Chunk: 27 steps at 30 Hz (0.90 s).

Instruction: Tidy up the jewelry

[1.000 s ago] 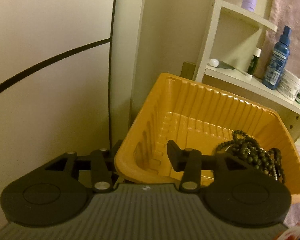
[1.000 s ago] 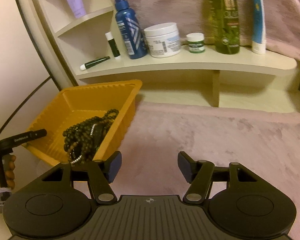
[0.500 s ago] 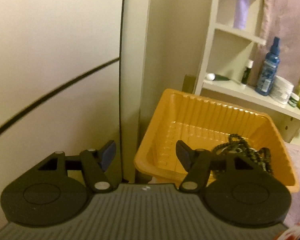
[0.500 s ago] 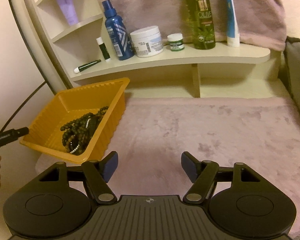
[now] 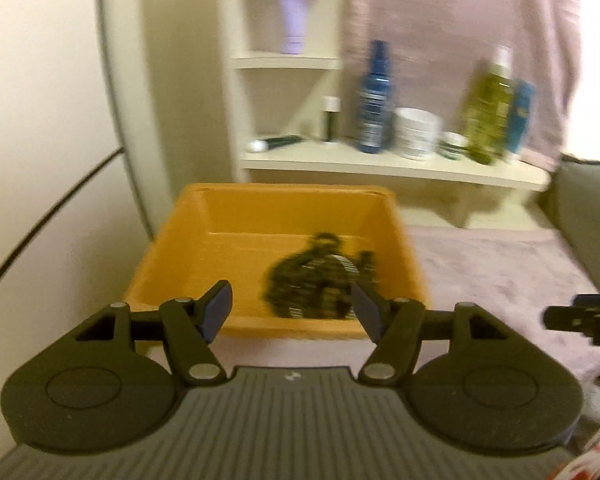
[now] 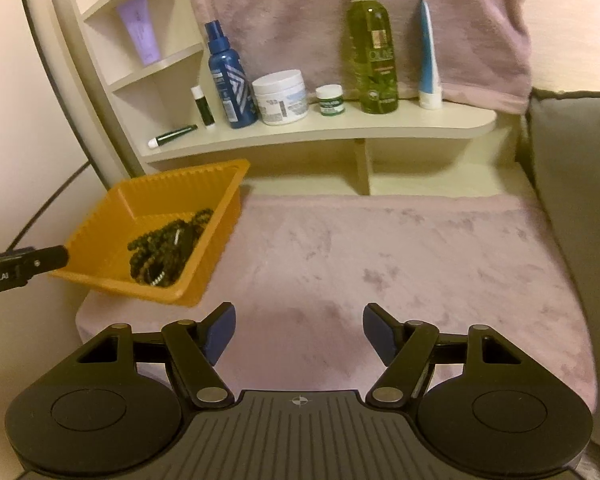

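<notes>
Left view: the left gripper point(image 5: 292, 310) is wide apart and empty. The pile of dark bead necklaces point(image 5: 314, 280) lies straight ahead inside the orange plastic tray point(image 5: 204, 240).

Right view: the right gripper point(image 6: 299, 334) is apart and empty over the pink fuzzy cloth point(image 6: 400, 256). The beads sit far to its left, nearer the left one.

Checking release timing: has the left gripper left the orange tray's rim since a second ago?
Yes. The left gripper, then closed on the orange tray rim, is open and backed off toward the camera.
</notes>
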### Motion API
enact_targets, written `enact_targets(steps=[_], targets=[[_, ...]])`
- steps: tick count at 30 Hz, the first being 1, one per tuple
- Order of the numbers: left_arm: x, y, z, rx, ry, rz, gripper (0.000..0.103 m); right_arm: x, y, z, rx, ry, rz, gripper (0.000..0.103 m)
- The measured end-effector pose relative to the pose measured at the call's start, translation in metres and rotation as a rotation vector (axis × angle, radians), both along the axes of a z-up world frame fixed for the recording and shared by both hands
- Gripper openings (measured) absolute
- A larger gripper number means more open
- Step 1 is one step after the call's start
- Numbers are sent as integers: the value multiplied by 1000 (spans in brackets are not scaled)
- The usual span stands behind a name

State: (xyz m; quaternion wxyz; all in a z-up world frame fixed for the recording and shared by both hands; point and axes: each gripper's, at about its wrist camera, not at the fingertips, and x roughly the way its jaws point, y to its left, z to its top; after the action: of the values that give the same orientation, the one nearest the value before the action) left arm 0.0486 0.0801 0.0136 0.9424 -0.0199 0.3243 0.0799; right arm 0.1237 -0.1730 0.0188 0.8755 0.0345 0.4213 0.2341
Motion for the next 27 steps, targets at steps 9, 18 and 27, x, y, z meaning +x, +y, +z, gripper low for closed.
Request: enact_targets(steps=[9, 18, 27], targets=[[-3, -75, -7, -54, 51, -140, 64, -26, -31, 13, -5, 3, -55, 71], [-13, -113, -14, -56, 78, -224, 64, -43, -58, 15, -16, 9, -99, 71], [-17, -123, -15, -57, 86, -250, 64, -48, -65, 12, -21, 17, -101, 71]])
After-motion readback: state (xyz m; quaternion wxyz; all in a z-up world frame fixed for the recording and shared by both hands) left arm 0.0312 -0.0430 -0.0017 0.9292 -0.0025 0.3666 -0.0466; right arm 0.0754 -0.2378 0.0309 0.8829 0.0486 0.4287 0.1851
